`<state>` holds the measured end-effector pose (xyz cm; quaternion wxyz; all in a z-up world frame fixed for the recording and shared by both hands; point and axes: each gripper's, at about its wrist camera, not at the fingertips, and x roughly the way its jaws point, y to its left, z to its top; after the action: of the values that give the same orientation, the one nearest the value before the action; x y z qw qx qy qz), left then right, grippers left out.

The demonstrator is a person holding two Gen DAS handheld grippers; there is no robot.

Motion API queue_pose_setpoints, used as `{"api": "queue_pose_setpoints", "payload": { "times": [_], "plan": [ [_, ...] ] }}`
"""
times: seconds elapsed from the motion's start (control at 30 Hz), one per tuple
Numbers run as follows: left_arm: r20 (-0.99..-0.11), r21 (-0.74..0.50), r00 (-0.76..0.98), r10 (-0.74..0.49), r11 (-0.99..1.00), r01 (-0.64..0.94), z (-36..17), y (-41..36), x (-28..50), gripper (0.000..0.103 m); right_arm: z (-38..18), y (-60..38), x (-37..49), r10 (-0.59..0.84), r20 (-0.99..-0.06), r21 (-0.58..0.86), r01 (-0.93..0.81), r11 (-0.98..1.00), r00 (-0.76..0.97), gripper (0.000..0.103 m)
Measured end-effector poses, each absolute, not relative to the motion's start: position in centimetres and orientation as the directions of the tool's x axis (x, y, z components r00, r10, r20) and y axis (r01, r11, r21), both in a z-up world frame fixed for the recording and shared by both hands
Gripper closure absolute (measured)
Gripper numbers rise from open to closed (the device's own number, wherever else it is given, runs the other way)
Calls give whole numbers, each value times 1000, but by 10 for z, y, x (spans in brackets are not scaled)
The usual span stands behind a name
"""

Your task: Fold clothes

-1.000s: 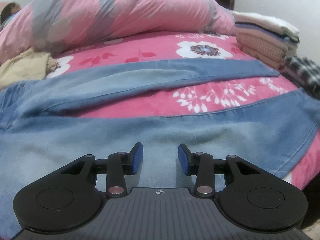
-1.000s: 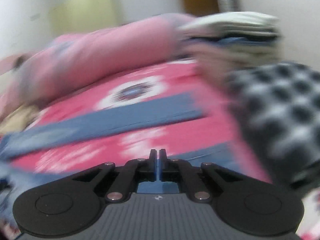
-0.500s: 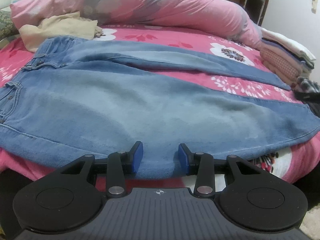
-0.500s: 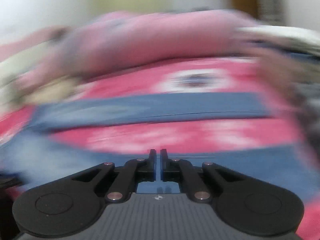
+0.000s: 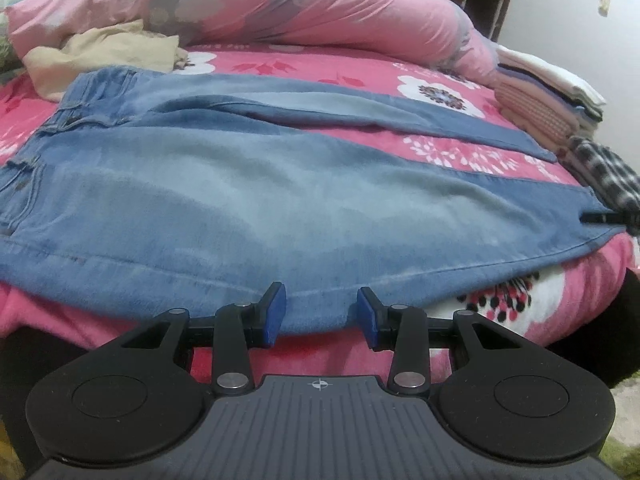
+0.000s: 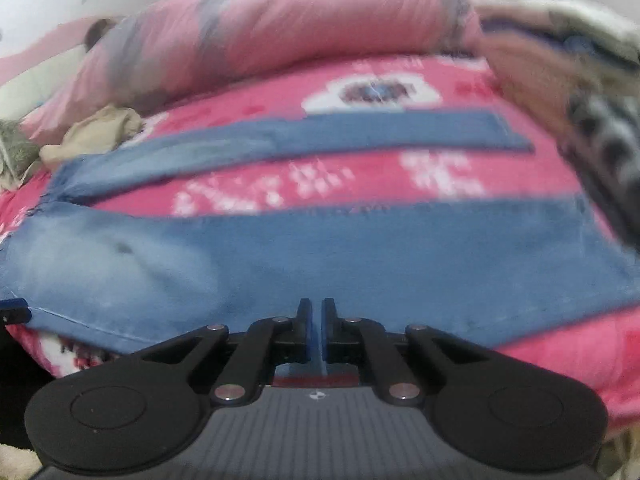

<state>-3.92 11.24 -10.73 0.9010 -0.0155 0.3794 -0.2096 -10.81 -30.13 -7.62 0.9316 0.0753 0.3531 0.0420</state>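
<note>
1. One pink floral bed (image 5: 280,66) carries everything.
2. Blue jeans (image 5: 256,208) lie flat across it, legs spread apart.
3. Left gripper (image 5: 320,312) hovers half open at the near hem, holding nothing.
4. Right gripper (image 6: 318,330) is nearly closed, seemingly empty; blur hides detail.

No readable text, label, brand or number in either view, only a small crosshair mark (image 5: 319,384) on the ribbed grey gripper housing, the same mark (image 6: 315,396) blurred in the right wrist view
</note>
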Motion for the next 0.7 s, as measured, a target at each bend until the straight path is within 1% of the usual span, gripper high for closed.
{"api": "queue_pose_setpoints", "payload": {
  "times": [0.07,0.13,0.17,0.23,0.3,0.37,0.43,0.53,0.7],
  "plan": [
    [-677,-195,632,-377,920,340,-105,116,-43,64,-65,-267,-97,233,-599,182,-153,971,766,99],
    [-662,-206,654,-366,928,311,-99,122,-48,64,-64,-218,-76,380,-560,203,-322,925,736,99],
    [-652,-212,665,-364,930,300,-95,125,-50,64,-65,-197,-65,437,-550,211,-388,897,712,99],
    [-622,-217,698,-356,934,283,-87,134,-55,64,-76,-155,-44,517,-561,227,-480,847,647,99],
    [-594,-214,730,-338,941,261,-81,142,-55,64,-91,-126,-34,548,-594,241,-520,820,589,99],
    [-599,-208,743,-297,954,214,-82,153,-47,64,-107,-106,-37,548,-640,247,-531,811,539,98],
    [-603,-222,754,-262,962,157,-82,168,-39,64,-110,-96,-54,575,-634,244,-572,783,517,98],
    [-586,-274,778,-225,959,70,-78,197,-34,64,-95,-88,-70,622,-632,227,-657,719,462,98],
    [-533,-386,831,-159,920,-71,-66,251,-42,64,-66,-42,-23,607,-599,139,-679,721,523,98]
  ]
}}
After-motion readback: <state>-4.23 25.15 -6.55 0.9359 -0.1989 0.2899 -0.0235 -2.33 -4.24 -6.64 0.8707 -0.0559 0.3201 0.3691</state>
